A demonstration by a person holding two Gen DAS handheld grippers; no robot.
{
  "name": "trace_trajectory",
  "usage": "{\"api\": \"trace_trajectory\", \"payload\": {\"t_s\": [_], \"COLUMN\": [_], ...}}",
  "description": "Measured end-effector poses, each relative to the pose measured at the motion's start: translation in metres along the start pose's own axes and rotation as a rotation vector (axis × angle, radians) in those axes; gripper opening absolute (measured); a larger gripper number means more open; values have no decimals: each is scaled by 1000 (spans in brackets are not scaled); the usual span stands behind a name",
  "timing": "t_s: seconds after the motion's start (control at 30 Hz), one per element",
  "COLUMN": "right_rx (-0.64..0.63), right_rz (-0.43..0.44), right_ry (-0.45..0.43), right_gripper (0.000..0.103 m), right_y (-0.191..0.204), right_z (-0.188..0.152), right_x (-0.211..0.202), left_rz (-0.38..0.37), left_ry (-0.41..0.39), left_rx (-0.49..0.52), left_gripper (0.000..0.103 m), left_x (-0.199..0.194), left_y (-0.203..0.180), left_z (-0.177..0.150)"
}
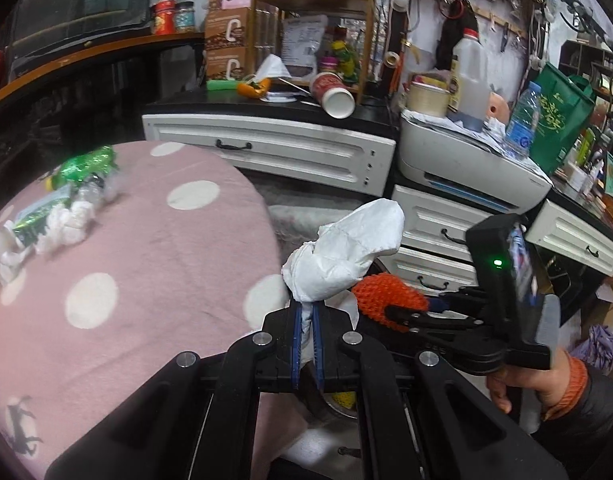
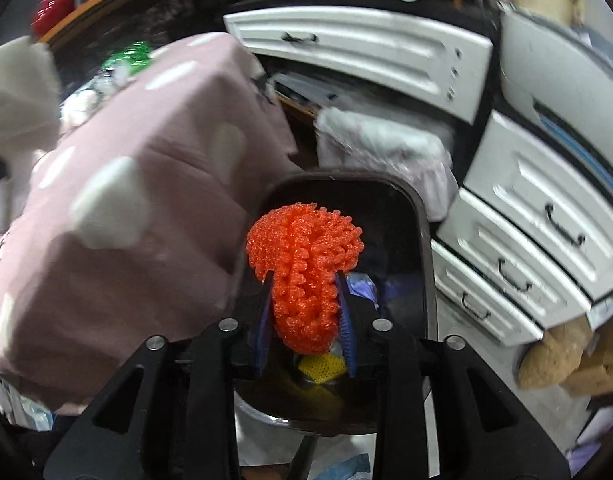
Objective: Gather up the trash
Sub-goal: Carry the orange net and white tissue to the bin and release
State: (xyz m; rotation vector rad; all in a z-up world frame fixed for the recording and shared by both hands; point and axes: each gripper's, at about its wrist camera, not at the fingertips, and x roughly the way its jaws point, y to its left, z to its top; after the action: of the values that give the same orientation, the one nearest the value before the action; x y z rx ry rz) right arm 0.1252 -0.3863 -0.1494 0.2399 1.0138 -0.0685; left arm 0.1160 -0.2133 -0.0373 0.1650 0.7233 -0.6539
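You see the bin (image 2: 422, 216) on the floor, right beside the tabletop (image 1: 146, 264). The drawers (image 2: 538, 240) stand behind it. More trash (image 1: 62, 204) lies on the tabletop's far left side.

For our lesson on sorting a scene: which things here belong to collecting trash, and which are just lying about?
Job:
left gripper, shut on white tissue
right gripper, around orange foam net
black bin
wrappers on pink cloth

Lying about:
printer
water bottle
white drawers

Left claw (image 1: 306, 320) clamped tight; right claw (image 2: 306, 304) angled down, apparently gripping loosely.
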Motion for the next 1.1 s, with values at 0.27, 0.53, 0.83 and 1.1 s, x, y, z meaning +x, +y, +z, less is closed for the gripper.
{"api": "trace_trajectory", "payload": {"t_s": [0.27,0.53,0.83,1.1], "right_rx": [46,36,26,56], "right_rz": [-78,-215,-278,-296], "right_ry": [-25,-97,-122,-115], "right_gripper": [72,72,72,72], "right_y": [-21,-38,-47,-56], "right_z": [-7,-2,1,-2], "right_x": [0,-24,-31,-30], "left_rz": [-35,-53,-48,-55], "left_ry": [77,174,228,193], "left_rx": [42,71,116,124], "left_gripper": [6,6,6,85], "left_x": [33,69,97,99], "left_y": [-28,-48,-60,-63], "left_z": [-12,-30,-37,-41]}}
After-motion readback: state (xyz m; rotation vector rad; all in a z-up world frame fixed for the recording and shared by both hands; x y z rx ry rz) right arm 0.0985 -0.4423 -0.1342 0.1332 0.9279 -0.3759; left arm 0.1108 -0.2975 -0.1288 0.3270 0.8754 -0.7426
